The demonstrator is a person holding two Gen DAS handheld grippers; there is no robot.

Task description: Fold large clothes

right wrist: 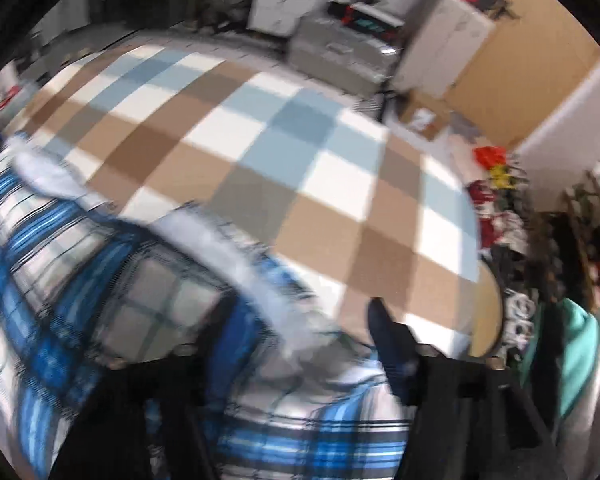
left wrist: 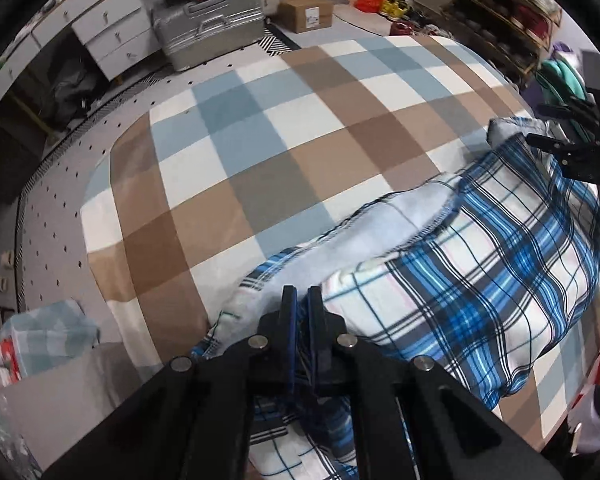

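Garment under inspection: a blue plaid shirt (left wrist: 480, 264), lying bunched along the near right part of the checked bedspread (left wrist: 260, 152), pale lining turned out along its far edge. I am clamping my left gripper (left wrist: 302, 300) shut on a fold of that shirt at its near end. My right gripper (right wrist: 300, 320) is standing with jaws apart over the other end, cloth lying between them but not pinched; that view is blurred, so I cannot confirm contact. To do this step well, I am judging that the right side needs a firm pinch on a single edge before any lift, both ends kept level. Room: the bedspread beyond is lying bare. The bed's right edge is running just beside the shirt, with clutter (right wrist: 512, 216) below it.
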